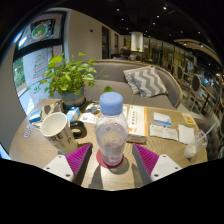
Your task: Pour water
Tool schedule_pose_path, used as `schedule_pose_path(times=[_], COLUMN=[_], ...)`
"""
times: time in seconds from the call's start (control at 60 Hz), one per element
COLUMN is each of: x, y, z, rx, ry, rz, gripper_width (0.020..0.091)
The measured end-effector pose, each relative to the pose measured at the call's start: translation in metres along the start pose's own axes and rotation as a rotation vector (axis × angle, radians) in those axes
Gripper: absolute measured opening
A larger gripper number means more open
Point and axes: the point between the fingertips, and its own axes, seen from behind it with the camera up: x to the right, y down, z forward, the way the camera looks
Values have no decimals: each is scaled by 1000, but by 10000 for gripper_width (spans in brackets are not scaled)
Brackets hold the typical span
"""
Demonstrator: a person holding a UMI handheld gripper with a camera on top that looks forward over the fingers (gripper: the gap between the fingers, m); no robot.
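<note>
- Right at the gripper (110,160): the two purple pads (79,159) flank the base of a clear plastic water bottle (111,130), one on each side, and they look to be touching its lower body. I read that as a grasp on the bottle, though the contact is tight to call.
- The bottle stands upright between the fingers on the wooden table (30,150), blue cap (111,102) on top, pale label around its middle.
- Handling call: thin clear plastic, so the walls will likely give under a hard squeeze. If it is full it will be moderately heavy and top-loaded; a smooth surface could slip when tipped. The firmer zone near the lower body, where the pads sit, seems the sensible hold.
- The cap appears on, so pouring would need it off first.
- Just to the left of the bottle, near the left finger: a white mug (58,129), open side up, the probable target for the water.
- Farther out: a leafy potted plant (68,78) beyond the mug, booklets (163,126) on the table to the right.
- Beyond that: a grey sofa (125,72) with a zigzag cushion (145,81).
</note>
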Motion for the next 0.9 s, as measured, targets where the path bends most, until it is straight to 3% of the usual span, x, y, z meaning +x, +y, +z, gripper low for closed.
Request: schedule_pose_path(times=[0.033,0.167,0.483,0.9], x=[2,-4,-37,-62], y=[0,-2,-14,-12], z=[-12,-66,-187,-234], rx=[-22,-87,-125,-118], ry=[22,71,173,199], rz=[3,37,39,114], gripper_width=[868,862,856,856])
